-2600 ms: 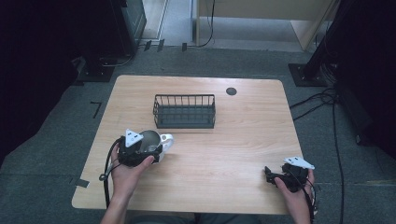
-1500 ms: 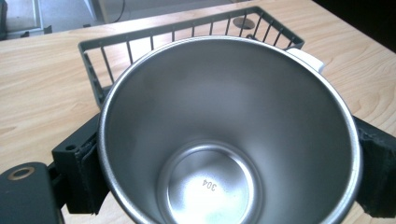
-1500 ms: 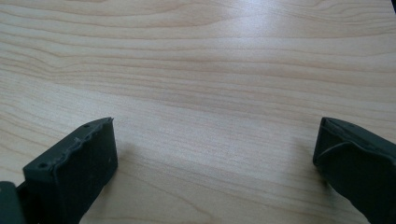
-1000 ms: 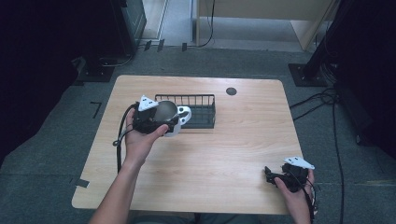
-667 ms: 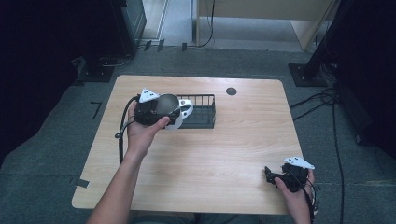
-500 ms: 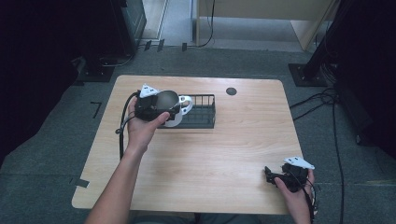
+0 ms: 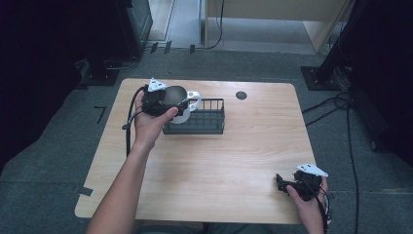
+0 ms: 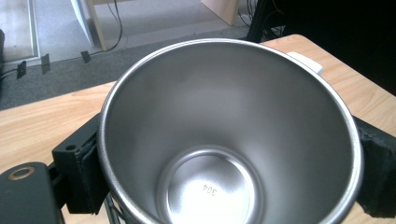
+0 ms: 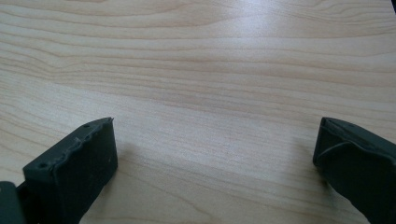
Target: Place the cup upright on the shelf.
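Already well along, judging from the high view: steel mug [image 7: 181, 103] lifted off the table [image 7: 214, 170], clamped in the left gripper [image 7: 173, 101] and hanging over the near-left end of the wire basket [image 7: 199, 117]. Left to do, presumably: lowering and letting go. Whether inside the rim or just above it, hard to tell from up here. Right gripper [image 7: 282, 181] parked low at the table's near right corner, well apart from the mug.

Next, the left gripper view: mug [image 8: 229, 135] gripped between both jaws, mouth toward the lens, white handle [image 8: 306, 61] poking out at the far side. Basket mostly hidden underneath, bar a few wires.

Lastly, the right gripper view: jaws spread wide, nothing between them but bare wood [image 9: 205, 74].
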A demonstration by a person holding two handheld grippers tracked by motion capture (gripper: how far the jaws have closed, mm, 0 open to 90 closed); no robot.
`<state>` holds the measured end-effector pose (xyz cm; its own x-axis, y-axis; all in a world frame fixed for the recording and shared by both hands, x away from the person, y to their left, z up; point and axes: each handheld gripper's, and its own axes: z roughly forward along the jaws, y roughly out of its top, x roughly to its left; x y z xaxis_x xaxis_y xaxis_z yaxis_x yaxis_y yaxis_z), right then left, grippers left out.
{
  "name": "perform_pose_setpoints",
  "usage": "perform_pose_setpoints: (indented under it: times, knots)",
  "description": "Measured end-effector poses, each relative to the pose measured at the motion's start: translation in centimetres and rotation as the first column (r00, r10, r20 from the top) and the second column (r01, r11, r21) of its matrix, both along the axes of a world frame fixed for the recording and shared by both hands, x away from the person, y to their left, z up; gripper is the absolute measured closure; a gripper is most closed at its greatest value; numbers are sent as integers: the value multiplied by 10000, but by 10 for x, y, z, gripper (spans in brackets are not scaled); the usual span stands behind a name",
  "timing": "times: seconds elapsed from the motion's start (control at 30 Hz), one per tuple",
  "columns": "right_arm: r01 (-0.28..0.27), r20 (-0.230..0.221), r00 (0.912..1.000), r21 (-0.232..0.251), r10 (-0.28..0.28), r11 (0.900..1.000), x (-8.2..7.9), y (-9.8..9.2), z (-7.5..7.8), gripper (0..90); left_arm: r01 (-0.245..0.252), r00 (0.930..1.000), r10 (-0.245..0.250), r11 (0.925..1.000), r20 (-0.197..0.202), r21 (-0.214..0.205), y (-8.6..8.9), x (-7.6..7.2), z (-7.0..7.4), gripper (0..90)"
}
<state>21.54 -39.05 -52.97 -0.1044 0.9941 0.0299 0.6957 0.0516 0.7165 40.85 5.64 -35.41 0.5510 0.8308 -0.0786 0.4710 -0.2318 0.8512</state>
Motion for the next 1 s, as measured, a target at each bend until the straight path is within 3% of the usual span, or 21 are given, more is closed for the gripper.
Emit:
perform_pose_setpoints:
  times: [0.3,0.53,0.67,1.0]
  knots:
    - [1,-1,10000,4,-1,10000,0,0,0,0,-15,9999,16,10000,-139,84,-6,25,-12,69]
    - [-1,1,10000,-1,1,10000,0,0,0,0,23,10000,-23,10000,-69,-12,-4,35,-19,68]
    - [-1,2,10000,1,1,10000,0,0,0,0,49,10000,-49,9999,3,159,-4,41,-23,69]
    - [4,-4,10000,7,-4,10000,0,0,0,0,33,9995,-18,9990,-329,441,-3,47,-42,68]
